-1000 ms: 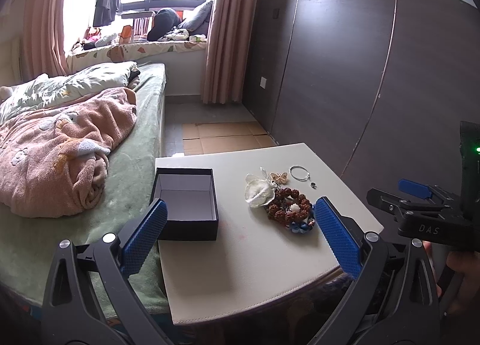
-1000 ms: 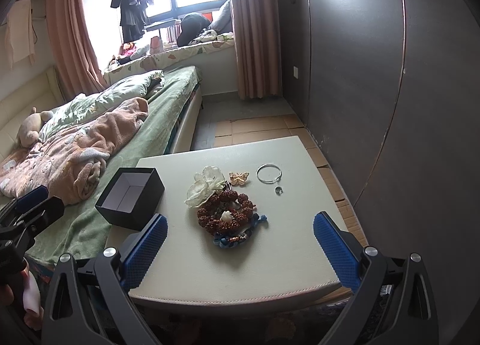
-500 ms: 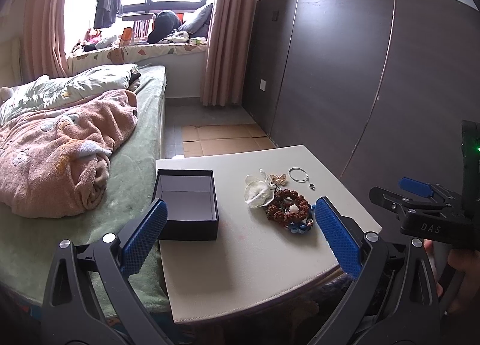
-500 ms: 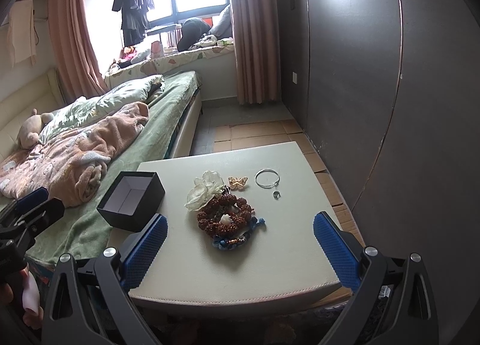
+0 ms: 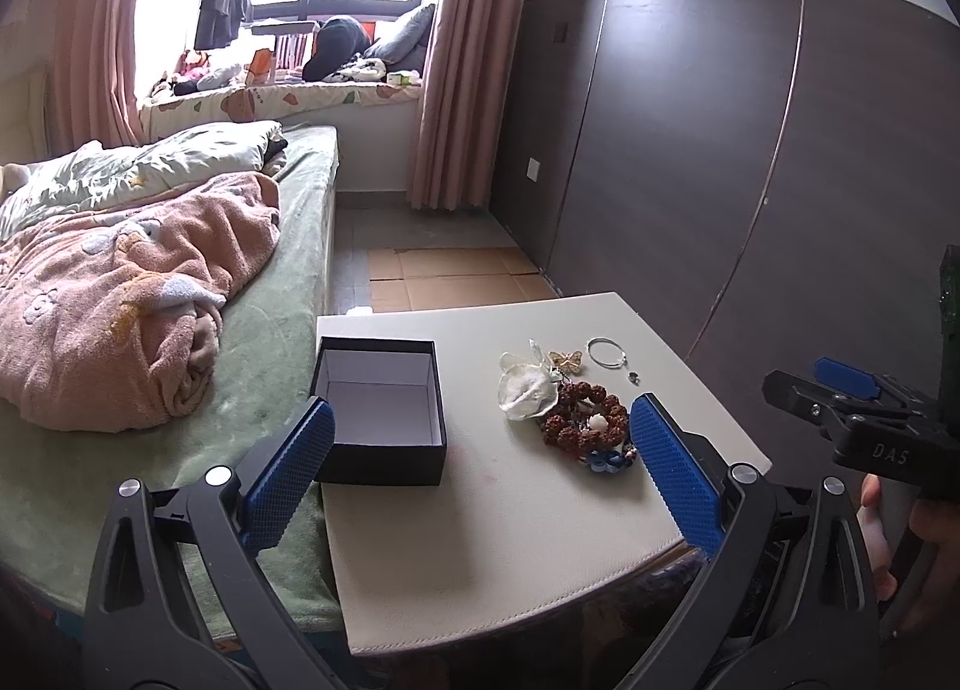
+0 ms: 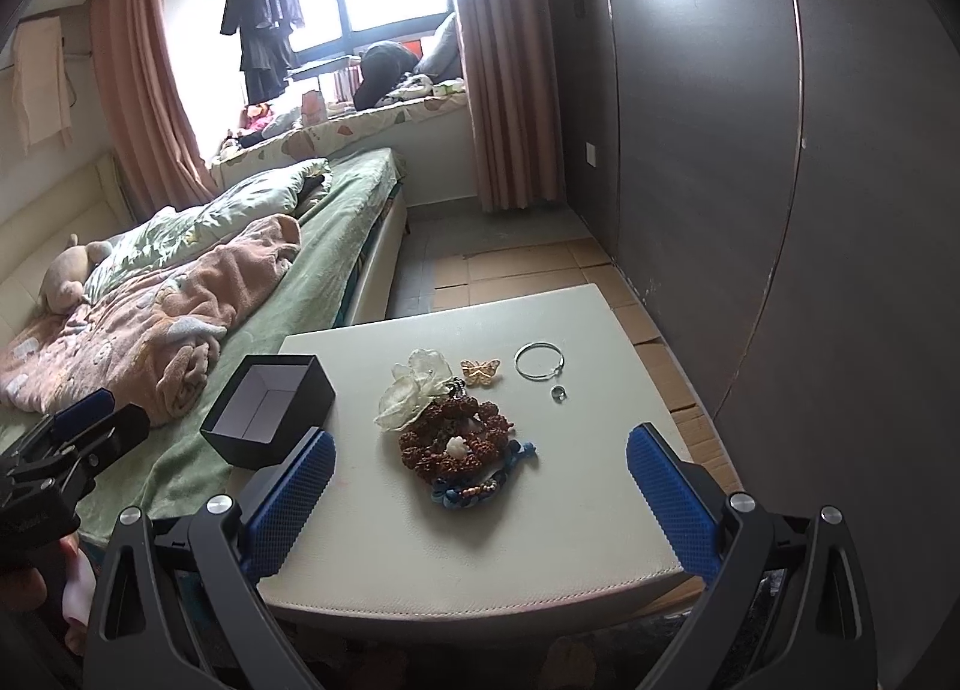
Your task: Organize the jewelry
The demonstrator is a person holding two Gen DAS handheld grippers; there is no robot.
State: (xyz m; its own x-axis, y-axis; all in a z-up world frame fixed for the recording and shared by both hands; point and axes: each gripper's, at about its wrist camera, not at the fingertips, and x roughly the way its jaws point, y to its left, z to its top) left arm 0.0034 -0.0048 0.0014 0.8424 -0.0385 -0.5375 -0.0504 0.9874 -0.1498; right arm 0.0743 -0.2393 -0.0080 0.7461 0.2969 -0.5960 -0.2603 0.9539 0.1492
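Jewelry (image 6: pixel 459 420) lies piled beside the empty box (image 6: pixel 268 411); both grippers (image 5: pixel 480 453) (image 6: pixel 477 465) hover wide open. Better to pinch one piece alone, from above.

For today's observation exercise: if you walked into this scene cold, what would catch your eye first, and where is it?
First, the cluster of jewelry in the middle of the white table: a brown bead bracelet with a cream fabric flower at its far edge, and beyond them a gold butterfly and a silver bangle. To their left stands an open black box, empty. Both grippers, left and right, hang open at the near edge.
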